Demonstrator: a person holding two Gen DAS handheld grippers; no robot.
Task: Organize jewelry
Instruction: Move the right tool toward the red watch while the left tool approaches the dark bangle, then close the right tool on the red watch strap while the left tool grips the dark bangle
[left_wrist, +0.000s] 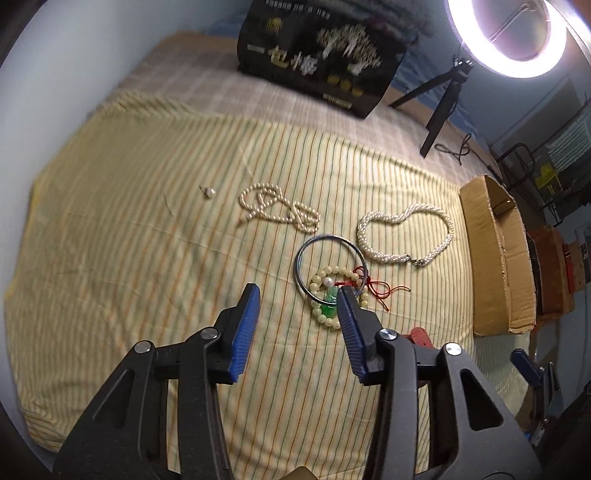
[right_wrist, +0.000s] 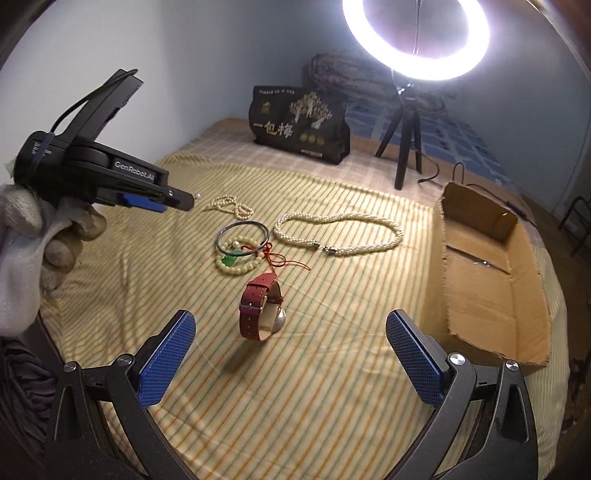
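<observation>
A bed covered by a yellow striped woven cloth (right_wrist: 295, 387) is seen, its weave crossed by thin green and orange lines and lightly creased. At its right edge an open brown corrugated cardboard box (right_wrist: 491, 273) is laid flat, its front rim ragged. At the far end a black printed gift bag (right_wrist: 301, 125) is stood, with a lit ring lamp on a black tripod (right_wrist: 406, 147) just beside it.

The left claw (left_wrist: 297, 299) is held low over the cloth by a white-gloved hand (right_wrist: 33, 240), its blue ribbed pads spread moderately apart with nothing between them; its right pad is seen over a bracelet of pale round beads with a green pendant (left_wrist: 325, 308). The right claw (right_wrist: 291, 328) is spread wide and is likewise empty, with a red leather-strap watch (right_wrist: 260, 308) standing on its edge between and beyond the pads.

A twisted multi-strand white pearl necklace (right_wrist: 340, 232) is laid in an open loop near the box. A thin dark metal bangle (left_wrist: 328, 264) overlaps the bead bracelet, and a knotted red cord (left_wrist: 380, 290) trails from it. A tangled single strand of cream pearls (left_wrist: 279, 208) lies behind, and a small pearl earring (left_wrist: 209, 191) is set apart to the left. Bare cloth is left open to the left and in front.
</observation>
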